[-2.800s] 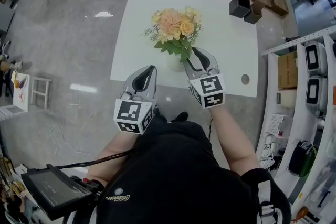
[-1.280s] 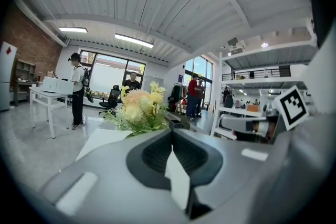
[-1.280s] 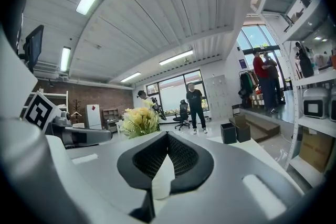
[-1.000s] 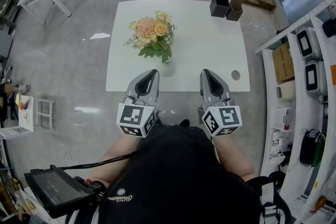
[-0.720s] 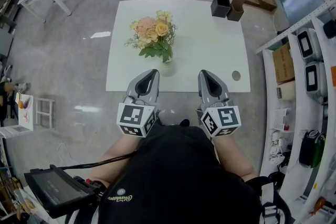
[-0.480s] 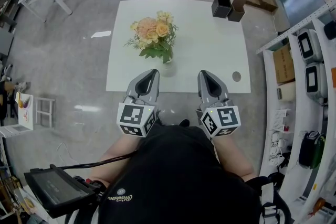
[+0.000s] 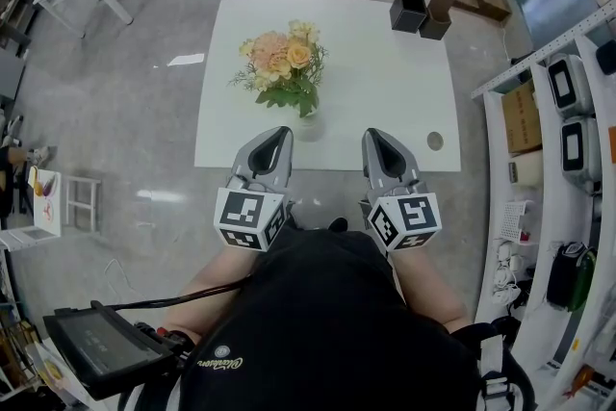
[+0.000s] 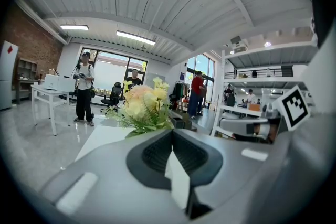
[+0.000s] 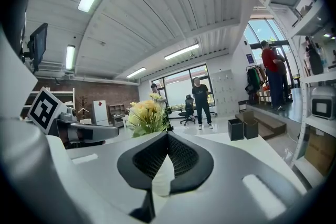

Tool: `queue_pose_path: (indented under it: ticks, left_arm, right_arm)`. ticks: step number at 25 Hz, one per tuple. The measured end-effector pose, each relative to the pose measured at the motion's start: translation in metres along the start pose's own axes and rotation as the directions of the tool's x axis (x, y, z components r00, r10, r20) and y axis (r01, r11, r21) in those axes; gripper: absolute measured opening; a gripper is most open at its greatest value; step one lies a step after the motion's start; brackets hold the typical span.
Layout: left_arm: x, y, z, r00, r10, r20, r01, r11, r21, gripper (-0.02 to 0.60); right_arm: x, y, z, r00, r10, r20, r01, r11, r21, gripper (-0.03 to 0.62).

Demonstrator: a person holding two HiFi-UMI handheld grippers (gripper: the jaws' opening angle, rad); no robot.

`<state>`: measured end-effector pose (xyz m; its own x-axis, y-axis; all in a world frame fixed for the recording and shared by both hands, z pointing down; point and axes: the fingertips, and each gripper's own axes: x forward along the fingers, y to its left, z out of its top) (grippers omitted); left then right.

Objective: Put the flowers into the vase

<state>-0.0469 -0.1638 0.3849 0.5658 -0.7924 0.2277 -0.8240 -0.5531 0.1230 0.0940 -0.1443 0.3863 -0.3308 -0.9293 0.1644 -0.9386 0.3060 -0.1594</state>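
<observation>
The left gripper (image 7: 275, 136) has its two jaws pressed together, and there is nothing between them. The right gripper (image 7: 378, 138) is the same: its jaws are together and hold nothing. The two grippers are side by side, with their tips just over the near edge of the white desk (image 7: 385, 82). Both point away from the person toward the far side of the desk. Each gripper has a cube with black and white squares at its back end, one on the left (image 7: 245, 218) and one on the right (image 7: 404, 221). The person's arms reach out from a black top. The flowers (image 7: 281, 64) are in the vase (image 7: 308, 125). They are peach and yellow, with green leaves under them. The vase is white and stands upright on the desk. It is close to the near edge, just ahead of the left gripper's tip and a little to its right. In the left gripper view the flowers (image 8: 140, 107) show right above the jaws. In the right gripper view they (image 9: 146, 115) show above the jaws and a bit to the left. At the far right corner of the desk stand a black box (image 7: 409, 12) and a brown box (image 7: 435, 17), touching each other. A small round spot (image 7: 435, 141) is near the front right corner. Shelves (image 7: 568, 140) with things on them stand to the right of the desk.
</observation>
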Motion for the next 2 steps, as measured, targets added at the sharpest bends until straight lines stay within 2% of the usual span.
queue_pose_path:
  ticks: [2]
  left_arm:
    - [0.0017, 0.0007, -0.0004, 1.000, -0.001, 0.000, 0.001, 1.000, 0.003, 0.008]
  right_arm:
    - [0.0022, -0.0004, -0.0009, 1.000, 0.002, -0.002, -0.002, 1.000, -0.001, 0.002]
